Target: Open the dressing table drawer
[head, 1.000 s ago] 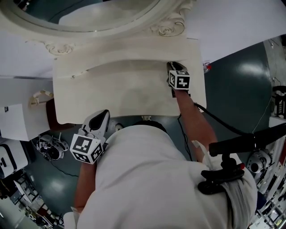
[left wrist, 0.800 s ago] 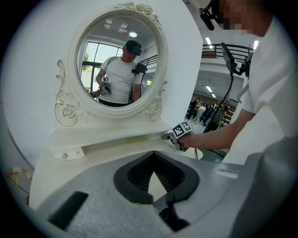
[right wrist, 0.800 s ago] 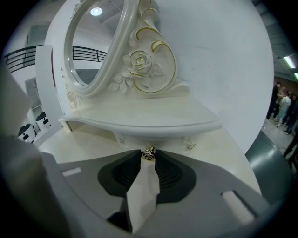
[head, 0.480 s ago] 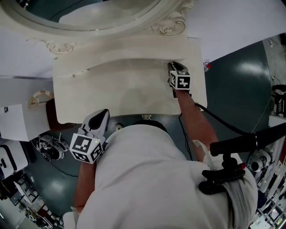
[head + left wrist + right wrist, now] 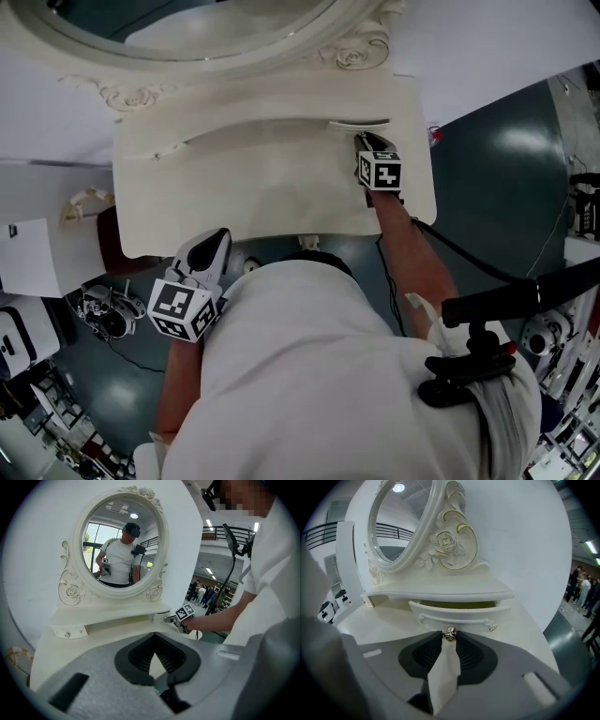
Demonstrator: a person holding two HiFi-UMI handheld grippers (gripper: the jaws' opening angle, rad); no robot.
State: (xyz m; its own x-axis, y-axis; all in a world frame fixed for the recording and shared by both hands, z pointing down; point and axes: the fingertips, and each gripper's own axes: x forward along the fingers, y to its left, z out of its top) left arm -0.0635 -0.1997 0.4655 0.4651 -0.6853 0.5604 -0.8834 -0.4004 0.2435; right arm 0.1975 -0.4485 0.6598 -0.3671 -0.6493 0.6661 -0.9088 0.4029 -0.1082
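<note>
The cream dressing table has a small right drawer under its shelf, pulled out a little so that a dark slit shows behind its front. My right gripper is shut on the drawer's small metal knob. In the head view the right gripper reaches over the tabletop to the drawer. My left gripper hovers off the table's front left edge, away from the drawers. In its own view the left gripper has its tips together and holds nothing.
An oval mirror in a carved frame stands at the table's back. A matching left drawer is closed. A brown seat and cabled equipment sit on the floor at the left. A dark stand is on the right.
The right drawer has slid out slightly and a dark gap now shows behind its front. The right gripper came a little toward me with the knob. The left gripper stayed still.
</note>
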